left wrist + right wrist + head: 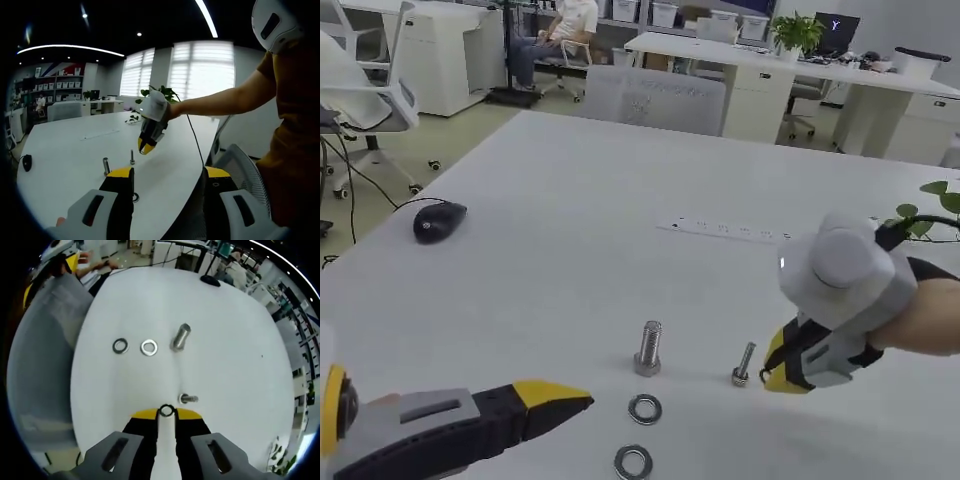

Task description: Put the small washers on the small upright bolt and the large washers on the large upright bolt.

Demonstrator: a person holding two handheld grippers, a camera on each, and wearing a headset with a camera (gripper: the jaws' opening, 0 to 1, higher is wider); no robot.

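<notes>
Tips of my right gripper (166, 415) are clamped on a small washer (166, 410), held flat between the yellow ends. In the right gripper view the small bolt (189, 399) sits just beside that washer, at about one o'clock from it, not touching.

In the head view the small bolt (744, 364) stands on its head at three o'clock from the large bolt (648, 348), which is also upright on the white workbench (570, 250). My right gripper (775, 378) comes in from four o'clock of the small bolt, close beside it.

One large washer (644, 408) lies flat at six o'clock from the large bolt, and a second large washer (633, 461) lies farther along the same line.

My left gripper (170, 175) is spread wide and holds nothing. In the head view its tip is near the first large washer, at nine o'clock from it.

A computer mouse (439, 221) rests well apart, at ten o'clock from the large bolt.
</notes>
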